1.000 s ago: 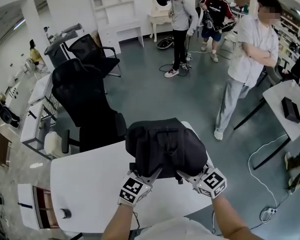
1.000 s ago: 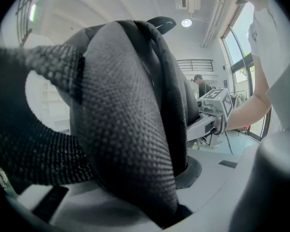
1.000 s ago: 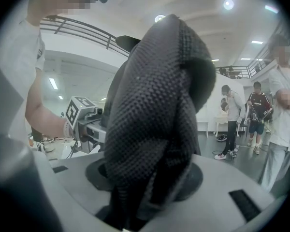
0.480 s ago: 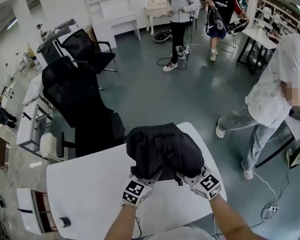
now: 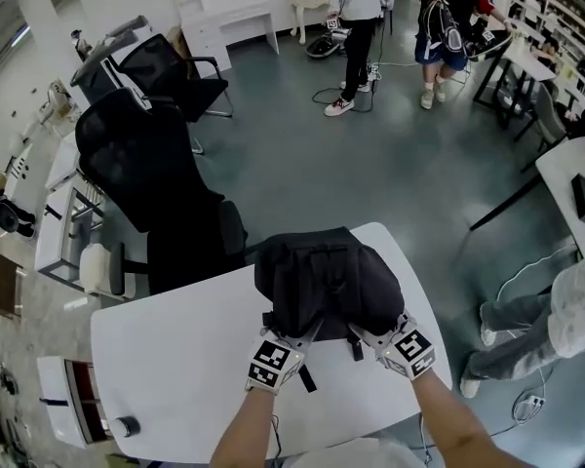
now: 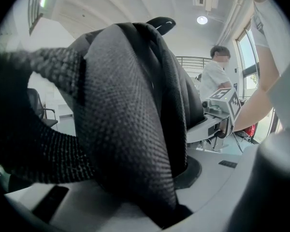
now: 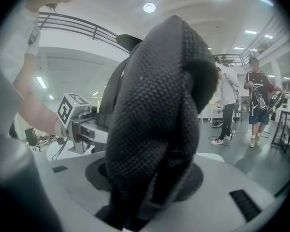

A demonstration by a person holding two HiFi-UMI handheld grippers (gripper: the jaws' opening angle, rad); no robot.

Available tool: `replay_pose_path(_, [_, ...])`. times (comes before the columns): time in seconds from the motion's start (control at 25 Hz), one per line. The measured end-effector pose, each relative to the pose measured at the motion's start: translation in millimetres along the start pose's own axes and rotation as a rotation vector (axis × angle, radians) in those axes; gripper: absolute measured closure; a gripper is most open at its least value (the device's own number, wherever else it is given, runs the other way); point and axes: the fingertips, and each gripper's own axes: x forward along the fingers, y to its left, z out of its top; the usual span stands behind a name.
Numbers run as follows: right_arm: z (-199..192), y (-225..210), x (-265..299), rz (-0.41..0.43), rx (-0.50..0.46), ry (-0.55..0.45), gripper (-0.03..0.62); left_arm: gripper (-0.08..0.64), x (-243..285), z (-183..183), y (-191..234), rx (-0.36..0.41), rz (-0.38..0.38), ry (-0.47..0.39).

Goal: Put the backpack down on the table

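The black backpack (image 5: 327, 281) hangs low over the far part of the white table (image 5: 175, 359), held by its padded mesh shoulder straps; whether its bottom touches the tabletop I cannot tell. My left gripper (image 5: 297, 342) is shut on the left strap (image 6: 130, 129), which fills the left gripper view. My right gripper (image 5: 363, 336) is shut on the right strap (image 7: 159, 129). Each gripper view shows the other gripper's marker cube beside the bag: the right cube (image 6: 223, 102) and the left cube (image 7: 72, 111). A loose strap end (image 5: 306, 378) trails onto the table.
Two black office chairs (image 5: 151, 169) stand just beyond the table's far left edge. A person in white (image 5: 565, 320) stands at the right, and other people (image 5: 356, 18) stand far back. A small dark knob (image 5: 127, 425) sits near the table's front left corner.
The backpack and both grippers have come down toward the tabletop. The person in white has walked from the upper right to the right edge of the head view.
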Motion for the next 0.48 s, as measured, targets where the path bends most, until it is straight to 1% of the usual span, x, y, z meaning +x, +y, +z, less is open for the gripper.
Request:
replay_pose_path(0.2, [-12.3, -8.9, 7.0, -0.008, 0.019, -0.006, 0.368, 0.419, 10.4, -9.1, 3.7, 0.004, -0.003, 0.009])
replay_pose_path(0.32, [-20.5, -8.6, 10.3, -0.005, 0.028, 0.001, 0.368, 0.417, 12.6, -18.6, 4.4, -0.003, -0.008, 0.022])
replay_pose_path(0.48, [-24.8, -9.3, 9.5, -0.007, 0.031, -0.001, 0.368, 0.416, 13.6, -22.1, 2.9, -0.001, -0.007, 0.022])
